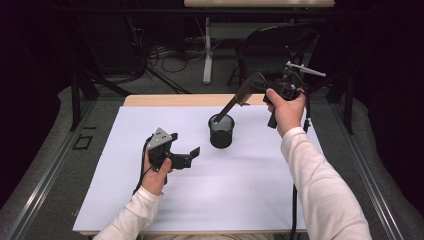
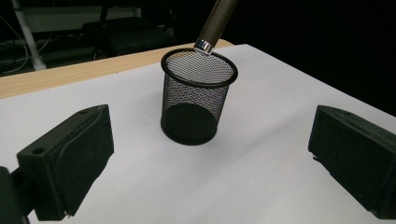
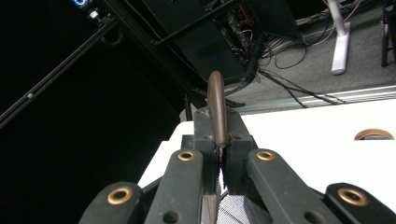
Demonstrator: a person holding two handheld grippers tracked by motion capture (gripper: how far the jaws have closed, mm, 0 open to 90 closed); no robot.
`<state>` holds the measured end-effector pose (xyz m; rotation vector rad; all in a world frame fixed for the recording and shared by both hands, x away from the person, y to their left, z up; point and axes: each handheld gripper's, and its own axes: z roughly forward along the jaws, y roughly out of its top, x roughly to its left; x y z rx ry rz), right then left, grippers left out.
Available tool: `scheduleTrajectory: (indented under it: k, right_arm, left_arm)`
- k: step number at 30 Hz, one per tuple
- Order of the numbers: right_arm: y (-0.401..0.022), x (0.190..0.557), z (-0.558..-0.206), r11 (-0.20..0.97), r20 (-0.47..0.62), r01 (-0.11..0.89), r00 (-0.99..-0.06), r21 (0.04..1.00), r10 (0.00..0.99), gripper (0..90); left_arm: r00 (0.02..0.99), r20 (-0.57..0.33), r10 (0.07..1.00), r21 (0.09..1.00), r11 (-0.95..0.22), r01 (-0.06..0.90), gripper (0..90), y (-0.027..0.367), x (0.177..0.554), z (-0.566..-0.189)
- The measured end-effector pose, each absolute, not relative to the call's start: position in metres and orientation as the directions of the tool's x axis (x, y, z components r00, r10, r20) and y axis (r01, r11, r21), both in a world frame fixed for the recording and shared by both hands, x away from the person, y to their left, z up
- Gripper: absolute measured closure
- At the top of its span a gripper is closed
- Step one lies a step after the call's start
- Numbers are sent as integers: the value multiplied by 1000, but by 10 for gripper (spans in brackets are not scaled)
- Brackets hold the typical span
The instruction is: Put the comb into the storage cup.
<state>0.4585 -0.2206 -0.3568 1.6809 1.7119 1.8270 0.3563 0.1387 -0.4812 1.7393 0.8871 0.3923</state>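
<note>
White paper covers the table (image 1: pixel 200 200) under my hands. My left gripper (image 1: pixel 187 150) rests near me on it, jaws spread wide, nothing between them. Just beyond stands the black wire-mesh cup (image 1: pixel 221 131). Farther, my right gripper (image 1: pixel 254 86) is clenched on a dark brown pen (image 1: pixel 231 105), whose tip reaches the cup rim.
</note>
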Motion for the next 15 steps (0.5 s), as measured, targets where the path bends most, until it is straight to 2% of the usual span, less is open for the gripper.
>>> scheduleTrajectory:
  k: [6, 15]
  right_arm:
    - [-224, 464, -361, -355, 598, 555, -350, 752, 721, 870]
    - [-223, 471, -367, -354, 593, 560, -330, 749, 735, 870]
  left_arm:
    - [660, -183, 729, 924, -102, 368, 5, 146, 359, -478]
    - [659, -163, 734, 915, -138, 379, 5, 155, 361, -475]
